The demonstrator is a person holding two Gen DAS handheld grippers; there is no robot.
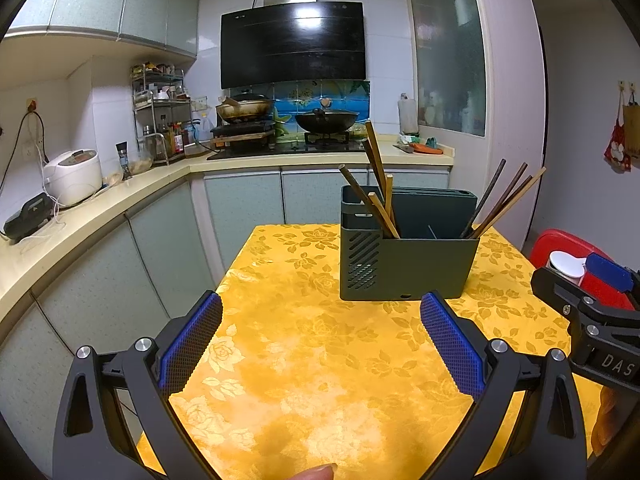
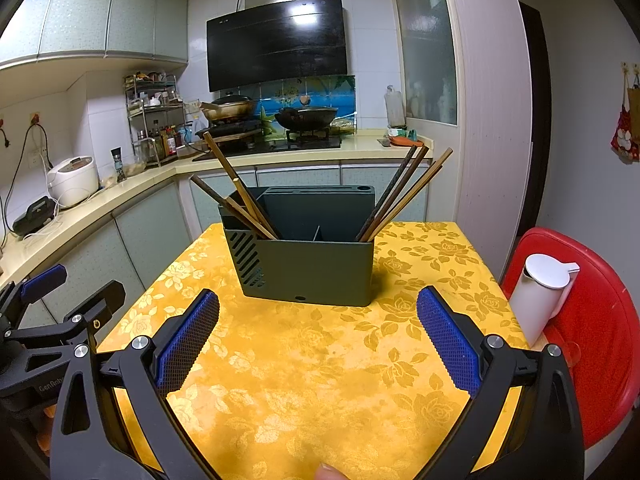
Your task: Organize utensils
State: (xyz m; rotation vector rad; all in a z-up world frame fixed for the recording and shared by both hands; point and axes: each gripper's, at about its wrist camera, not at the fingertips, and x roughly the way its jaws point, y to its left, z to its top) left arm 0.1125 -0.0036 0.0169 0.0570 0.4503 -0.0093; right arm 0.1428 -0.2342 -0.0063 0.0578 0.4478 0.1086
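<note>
both hand-held grippers hang over the near part of the worktop (image 1: 304, 360), side by side, each with its blue pads spread wide and nothing between them. left hand-held gripper (image 1: 321, 344) sits at the left; right hand-held gripper (image 2: 318, 344) at the right, and each shows at the edge of the other's view. ahead of them, well apart from the pads, stands the holder (image 2: 308, 268), a dark green box on the yellow flowered cloth, upright, with a slotted left side and a divider inside. one bunch of chopsticks (image 2: 236, 200) leans out to the left from its left compartment; a second bunch (image 2: 404, 196) leans to the right from its right compartment. a white jug (image 2: 540, 300) stands on a red stool (image 2: 600, 340) just beside the worktop's right edge. behind lie the kitchen counter, a stove with two woks (image 1: 326, 120) and a black hood (image 1: 294, 44). a fingertip (image 1: 316, 472) shows at the bottom edge.
</note>
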